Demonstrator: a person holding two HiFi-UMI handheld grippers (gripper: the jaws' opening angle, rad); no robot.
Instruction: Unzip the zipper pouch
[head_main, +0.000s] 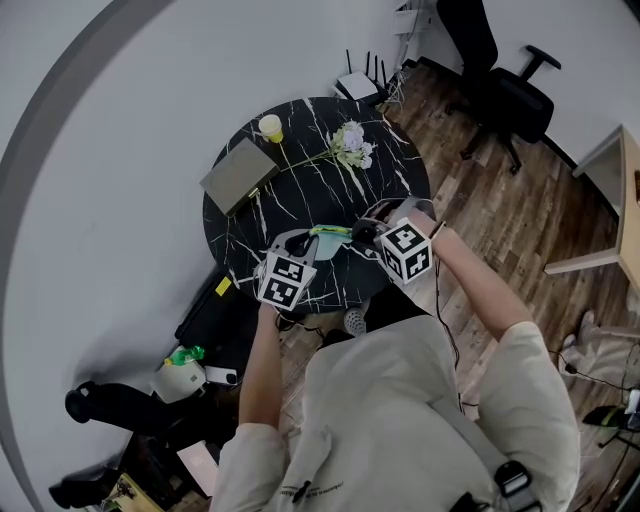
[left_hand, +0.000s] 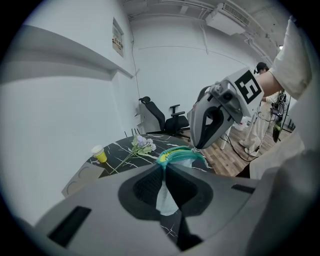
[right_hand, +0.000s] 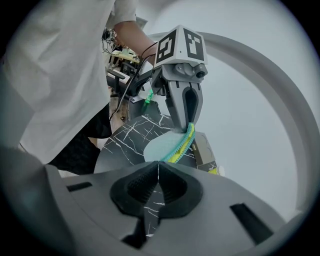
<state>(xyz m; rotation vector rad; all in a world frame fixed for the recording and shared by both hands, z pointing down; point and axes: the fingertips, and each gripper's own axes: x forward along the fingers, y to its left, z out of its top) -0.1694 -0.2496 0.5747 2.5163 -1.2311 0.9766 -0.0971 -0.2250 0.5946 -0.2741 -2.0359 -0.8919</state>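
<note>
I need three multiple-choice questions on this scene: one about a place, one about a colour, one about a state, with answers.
1. Where does the yellow cup stand?
A. at the far edge of the table
B. on the floor
C. between the grippers

2. What colour is the table top?
A. plain white
B. black with white veins
C. brown wood

3. How are the left gripper's jaws?
A. wide open, empty
B. shut on a flower
C. shut on the zipper pouch

Answers:
1 A: the head view shows it by the rim far from the person.
2 B: dark veined marble shows in every view.
3 C: pale fabric sits pinched between the pads.
</note>
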